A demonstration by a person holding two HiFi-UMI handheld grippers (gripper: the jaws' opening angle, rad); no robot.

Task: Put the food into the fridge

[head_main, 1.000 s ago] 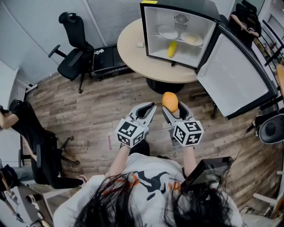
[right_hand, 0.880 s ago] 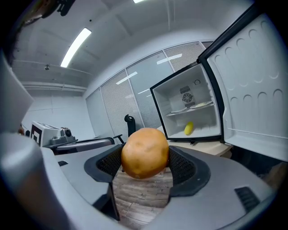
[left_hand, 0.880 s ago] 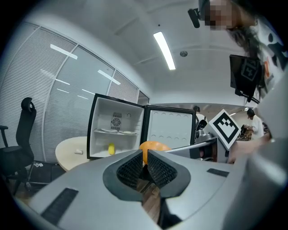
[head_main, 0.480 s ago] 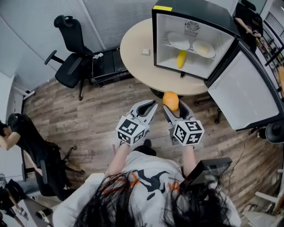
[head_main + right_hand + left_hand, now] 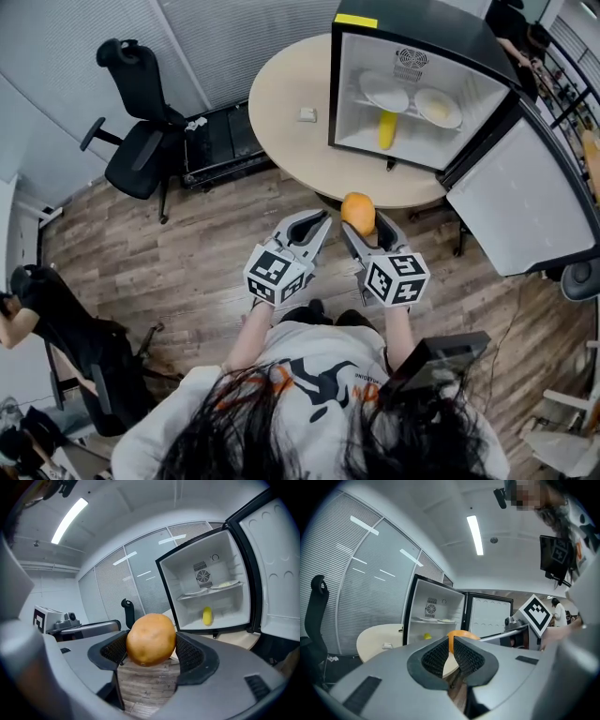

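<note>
Right gripper (image 5: pixel 361 227): clamped on the orange (image 5: pixel 358 212), held in the air short of the tabletop (image 5: pixel 291 131).
Left gripper (image 5: pixel 310 228): jaws drawn together, nothing held.
Risk: the round fruit could be squeezed out, or knocked against the open fridge (image 5: pixel 412 33) frame.
Views: pad contact on the fruit's flanks is shown only in the right gripper view.

Dressed in a light grey short-sleeved T-shirt (image 5: pixel 309 361) printed with a black and orange figure, with long dark hair (image 5: pixel 244 431) falling over it. Fitted at the left gripper (image 5: pixel 317 228) and right gripper (image 5: pixel 361 230) alike with smooth grey tapering shells, black mesh-textured pads (image 5: pixel 436 657) inside the jaws and dark rectangular insets on top. Topped on each by a white cube (image 5: pixel 277 275) bearing black square markers.
</note>
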